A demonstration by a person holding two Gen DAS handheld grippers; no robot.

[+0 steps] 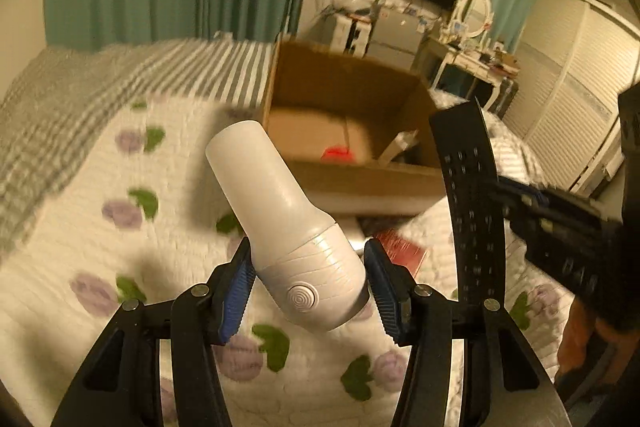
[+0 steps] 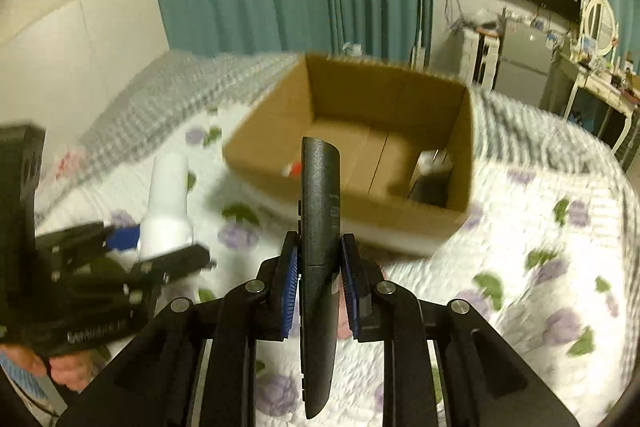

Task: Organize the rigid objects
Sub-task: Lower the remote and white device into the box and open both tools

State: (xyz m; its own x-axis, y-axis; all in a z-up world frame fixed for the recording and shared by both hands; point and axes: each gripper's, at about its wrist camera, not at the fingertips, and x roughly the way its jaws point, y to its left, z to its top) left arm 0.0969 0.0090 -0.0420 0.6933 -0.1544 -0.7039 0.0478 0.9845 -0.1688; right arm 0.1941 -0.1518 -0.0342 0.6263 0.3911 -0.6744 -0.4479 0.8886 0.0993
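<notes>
My left gripper (image 1: 308,287) is shut on a white handheld device (image 1: 280,211) with a round button, held above the floral quilt and pointing toward the box. My right gripper (image 2: 319,279) is shut on a black remote control (image 2: 320,227), held on edge above the quilt. The remote also shows at the right of the left wrist view (image 1: 468,195), and the white device at the left of the right wrist view (image 2: 168,203). An open cardboard box (image 1: 352,183) (image 2: 276,135) sits on the bed ahead of both grippers, with a red item (image 1: 336,153) and a grey item inside.
A white quilt (image 2: 520,227) with purple flowers covers the bed, with a grey striped blanket (image 1: 60,99) behind. A red flat object (image 1: 400,247) lies on the quilt near the box. Teal curtains, a wall TV, a fridge and a dressing table stand beyond.
</notes>
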